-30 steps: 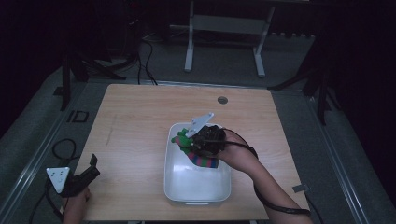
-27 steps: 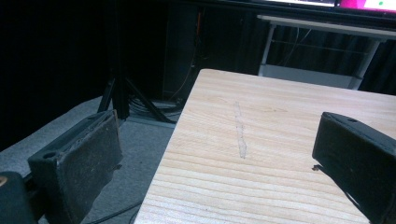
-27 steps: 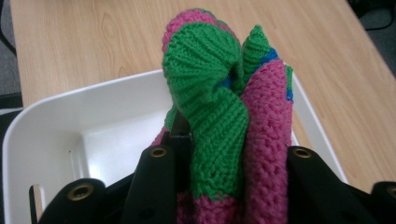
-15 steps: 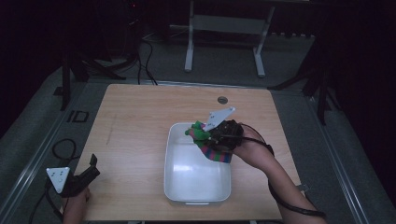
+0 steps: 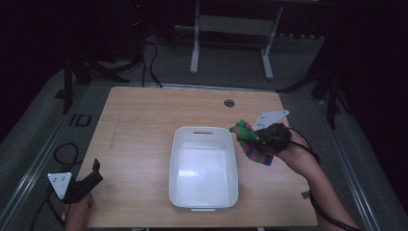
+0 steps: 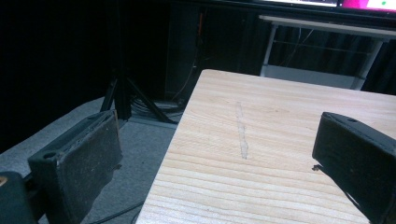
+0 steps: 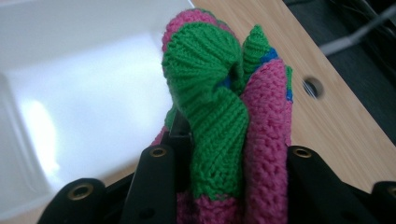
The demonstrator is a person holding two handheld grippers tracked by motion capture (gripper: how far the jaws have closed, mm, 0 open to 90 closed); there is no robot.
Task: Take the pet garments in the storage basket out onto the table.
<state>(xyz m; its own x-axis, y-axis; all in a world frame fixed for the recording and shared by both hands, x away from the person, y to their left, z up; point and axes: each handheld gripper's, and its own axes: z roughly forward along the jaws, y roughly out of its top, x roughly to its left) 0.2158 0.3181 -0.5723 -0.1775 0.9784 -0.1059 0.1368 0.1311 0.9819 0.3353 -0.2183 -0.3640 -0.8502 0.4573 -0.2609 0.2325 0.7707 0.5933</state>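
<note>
Right tool (image 5: pixel 254 137) pinches a striped knitted sock (image 5: pixel 253 147) above the counter (image 5: pixel 144 125), just off the white bin's (image 5: pixel 178 159) right rim, near the counter's right edge. Left tool (image 5: pixel 86 180), jaws spread, idles at the front-left corner. Risk: the dangling knit snags the rim.

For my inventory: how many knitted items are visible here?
1: a knitted item clamped in the right hand-held gripper, beside the white bin. More folded within may be hidden.

The room is dim and dark around the lit table (image 5: pixel 144 144); glare whitens the tub (image 7: pixel 70 93); the close-up knit stays sharp.
</note>
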